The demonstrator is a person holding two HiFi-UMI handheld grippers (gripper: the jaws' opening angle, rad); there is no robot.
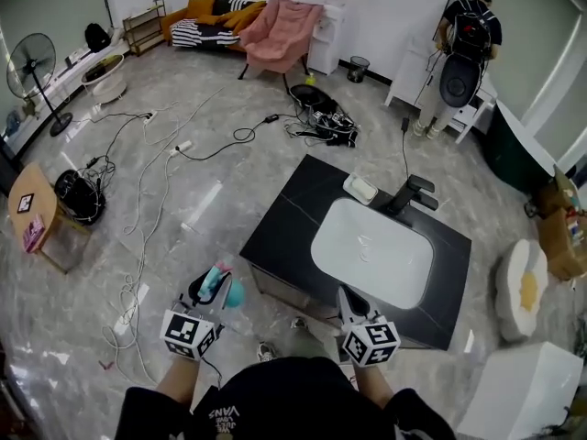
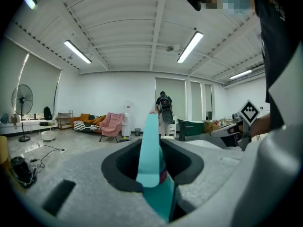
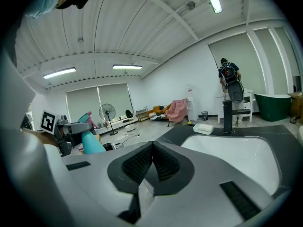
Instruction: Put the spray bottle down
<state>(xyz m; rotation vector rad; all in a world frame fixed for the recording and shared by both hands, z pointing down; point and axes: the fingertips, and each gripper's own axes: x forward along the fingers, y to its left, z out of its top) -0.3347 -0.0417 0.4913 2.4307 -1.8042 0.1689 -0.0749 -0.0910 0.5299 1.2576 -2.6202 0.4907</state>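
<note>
A teal spray bottle (image 1: 224,288) with a pink part near its top is held off the floor, left of the black counter (image 1: 286,220), with my left gripper (image 1: 207,291) shut on it. In the left gripper view the bottle (image 2: 150,167) sits clamped between the dark pads, its trigger part sticking up. My right gripper (image 1: 348,302) hovers over the counter's front edge, before the white basin (image 1: 371,250). Its jaws (image 3: 152,149) meet at the tips with nothing between them. From the right gripper view the bottle (image 3: 92,143) shows at the left.
A black faucet (image 1: 409,193) and a white soap dish (image 1: 360,188) stand at the counter's far side. Cables (image 1: 156,154) trail over the grey floor at the left. A person (image 1: 463,39) stands at the far wall. A white bin (image 1: 532,388) sits at the right.
</note>
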